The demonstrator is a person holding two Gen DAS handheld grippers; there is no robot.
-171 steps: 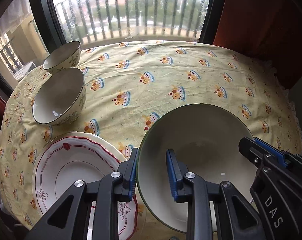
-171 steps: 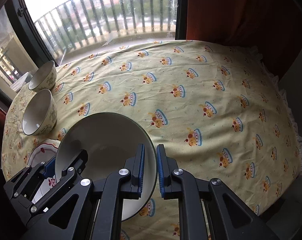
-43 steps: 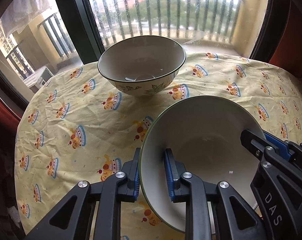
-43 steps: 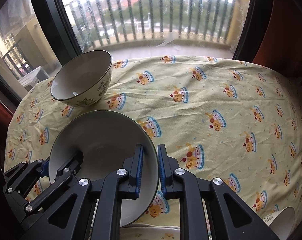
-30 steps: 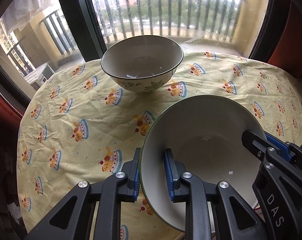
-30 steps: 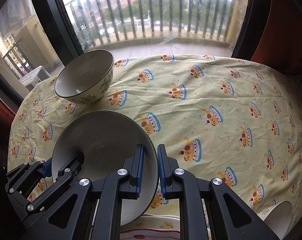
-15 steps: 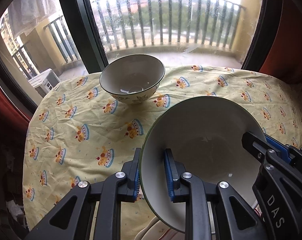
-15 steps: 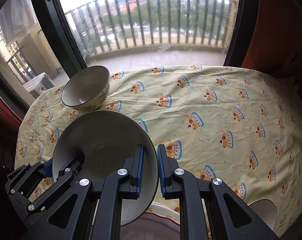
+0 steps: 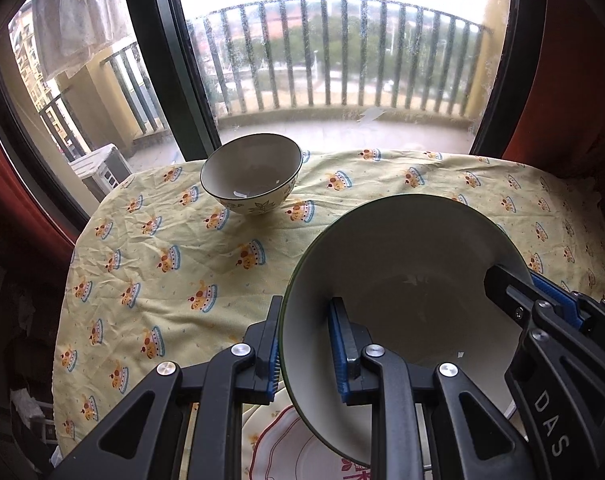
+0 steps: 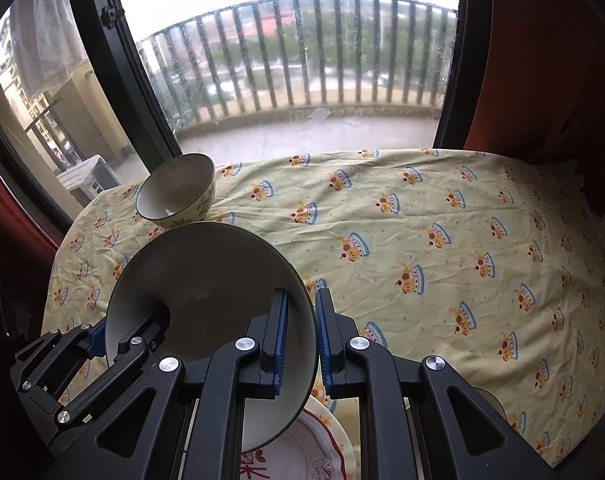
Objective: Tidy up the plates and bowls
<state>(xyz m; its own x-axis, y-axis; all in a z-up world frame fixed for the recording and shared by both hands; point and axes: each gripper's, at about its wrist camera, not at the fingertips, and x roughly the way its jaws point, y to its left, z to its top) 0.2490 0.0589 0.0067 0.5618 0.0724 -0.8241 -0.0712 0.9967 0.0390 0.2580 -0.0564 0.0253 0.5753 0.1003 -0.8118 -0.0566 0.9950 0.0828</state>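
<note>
Above the scalloped plate (image 9: 298, 446), each hand-held gripper (image 9: 304, 344) (image 10: 301, 330) clamps the large bowl's (image 9: 402, 276) rim, mouth tilted toward the cameras.

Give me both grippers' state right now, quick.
Left gripper: shut on the big bowl, fingers pinching its near rim.
Right gripper: shut on the big bowl's opposite rim.

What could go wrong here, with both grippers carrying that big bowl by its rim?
1. The big bowl hangs only from thin rim pinches: left gripper on one side, right gripper opposite. If the hands drift apart or twist, one pinch could slip.
2. It hangs tilted above the red-trimmed plate; a drop would likely hit it.
3. The small bowl stands near the cloth's far edge; a nudge while setting down could push it off.
</note>
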